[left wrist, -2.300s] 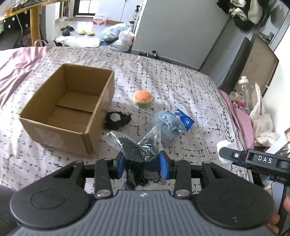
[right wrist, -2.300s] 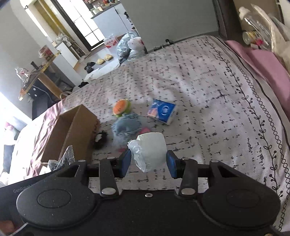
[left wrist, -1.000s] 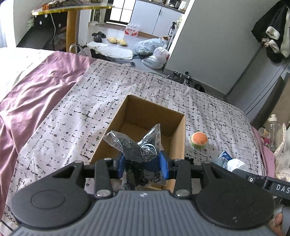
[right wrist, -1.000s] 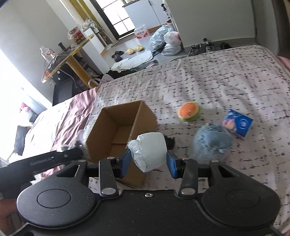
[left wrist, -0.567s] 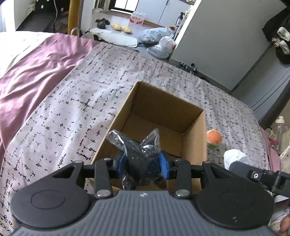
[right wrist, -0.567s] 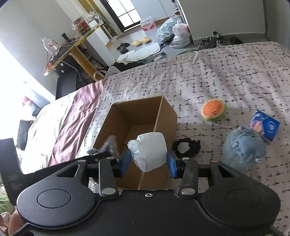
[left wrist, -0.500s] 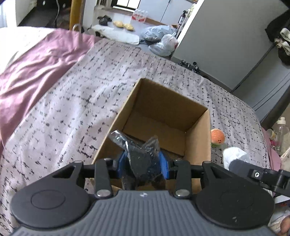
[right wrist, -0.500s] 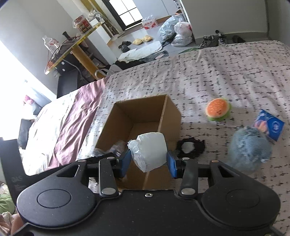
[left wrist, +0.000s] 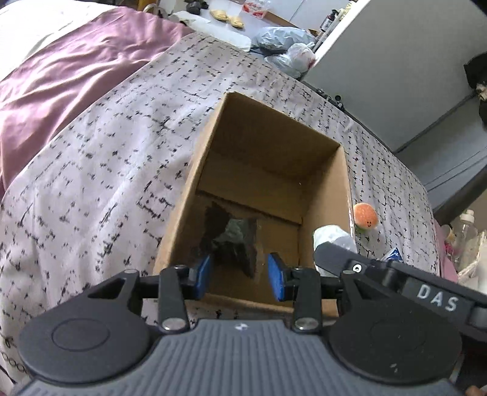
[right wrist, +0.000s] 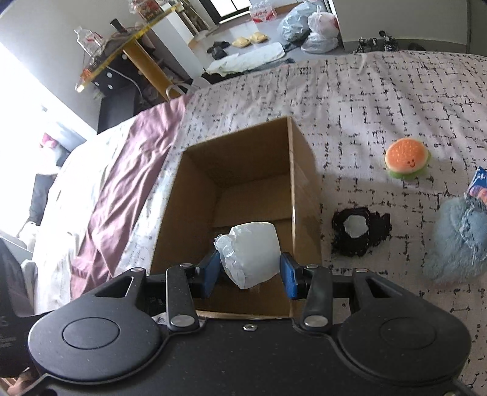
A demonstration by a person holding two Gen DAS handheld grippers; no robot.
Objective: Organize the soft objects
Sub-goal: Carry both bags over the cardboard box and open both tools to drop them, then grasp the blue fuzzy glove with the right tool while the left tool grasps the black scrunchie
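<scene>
Left tool [left wrist: 239,272]: blue pads apart, crinkly dark plastic bag [left wrist: 232,240] loose between them
Right tool [right wrist: 250,271]: clenched on smooth white pouch [right wrist: 251,251]
Box: brown cardboard box [right wrist: 299,195], open-topped
Bed: speckled white quilt [right wrist: 380,100]

Patterned bedspread [right wrist: 380,100], purple sheet [left wrist: 61,70], yellow table [right wrist: 121,45]

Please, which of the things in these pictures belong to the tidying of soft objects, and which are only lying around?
Belong to the job:
- cardboard box
- dark bagged item
- white bagged item
- burger plush
- black fabric piece
- blue fluffy toy

Only lying around:
- plastic bags on the floor
- slippers
- purple sheet
</scene>
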